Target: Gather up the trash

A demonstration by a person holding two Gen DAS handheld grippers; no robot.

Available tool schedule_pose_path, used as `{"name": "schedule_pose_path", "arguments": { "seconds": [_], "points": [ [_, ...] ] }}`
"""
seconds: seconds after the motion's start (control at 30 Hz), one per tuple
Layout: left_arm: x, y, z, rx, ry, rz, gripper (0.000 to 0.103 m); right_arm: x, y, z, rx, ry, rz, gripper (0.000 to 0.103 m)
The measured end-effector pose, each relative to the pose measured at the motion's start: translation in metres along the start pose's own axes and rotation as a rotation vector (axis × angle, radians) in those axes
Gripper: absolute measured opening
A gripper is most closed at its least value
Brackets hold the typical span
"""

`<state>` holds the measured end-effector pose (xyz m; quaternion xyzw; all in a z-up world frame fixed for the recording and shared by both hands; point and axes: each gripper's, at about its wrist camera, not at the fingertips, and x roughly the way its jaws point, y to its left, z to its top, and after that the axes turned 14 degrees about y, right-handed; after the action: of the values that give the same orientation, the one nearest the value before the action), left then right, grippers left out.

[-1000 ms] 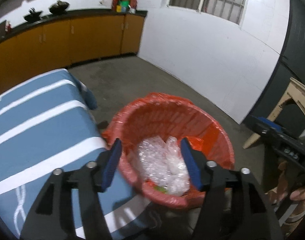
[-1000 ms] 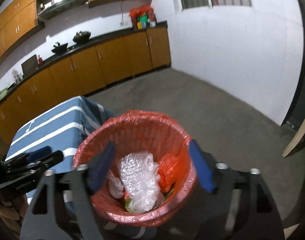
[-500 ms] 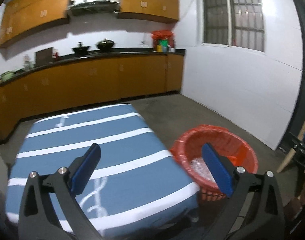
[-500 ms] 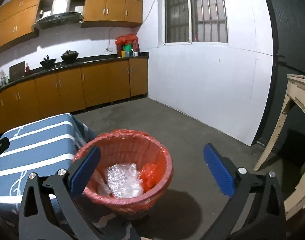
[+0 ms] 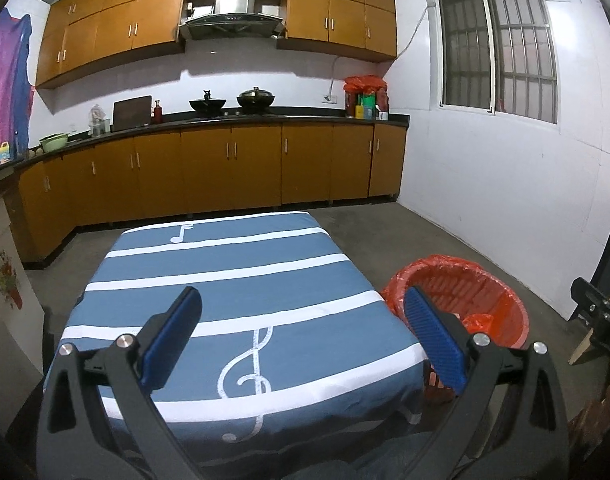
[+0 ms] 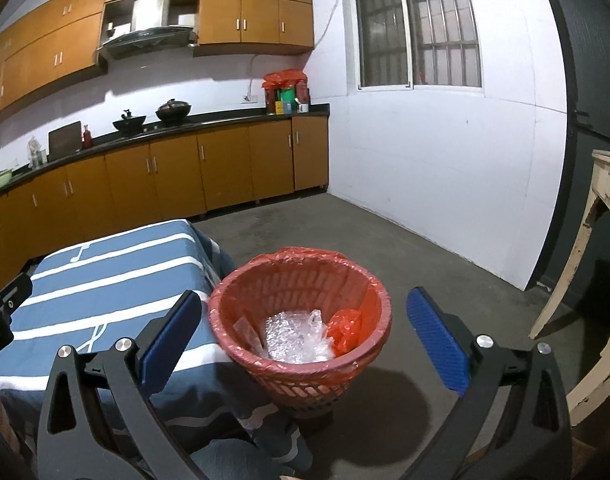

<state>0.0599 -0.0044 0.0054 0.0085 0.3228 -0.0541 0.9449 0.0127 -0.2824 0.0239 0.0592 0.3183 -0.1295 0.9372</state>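
Both grippers, left gripper (image 5: 301, 336) and right gripper (image 6: 305, 336), are hanging wide open, empty; crumpled clear bubble-wrap (image 6: 295, 336) sitting in the red-lined woven plastic basket (image 6: 261, 280) is likely light, soft, pinchable anywhere

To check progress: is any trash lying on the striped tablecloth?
No, the tablecloth shows only its stripes and music notes.

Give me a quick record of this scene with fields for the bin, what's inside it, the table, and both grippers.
bin: red basket lined with a red bag, on the floor beside the table
contents: clear bubble wrap, crumpled red plastic
table: blue cloth with white stripes, no trash visible on it
left gripper: open, nothing between the fingers
right gripper: open, nothing held, pointed toward the basket
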Motion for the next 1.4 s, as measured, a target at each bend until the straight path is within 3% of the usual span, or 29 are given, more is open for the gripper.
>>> {"name": "schedule_pose_path", "arguments": {
  "seconds": [0.7, 1.4],
  "points": [
    [-0.038, 0.012, -0.030, -0.022, -0.034, 0.040, 0.099, -0.030, 0.027, -0.028, -0.038, -0.022, 0.002, 0.101],
    [-0.051, 0.004, -0.054, -0.004, -0.035, 0.086, 0.099, -0.038, 0.027, -0.047, -0.025, -0.002, 0.022, 0.101]
  ]
}}
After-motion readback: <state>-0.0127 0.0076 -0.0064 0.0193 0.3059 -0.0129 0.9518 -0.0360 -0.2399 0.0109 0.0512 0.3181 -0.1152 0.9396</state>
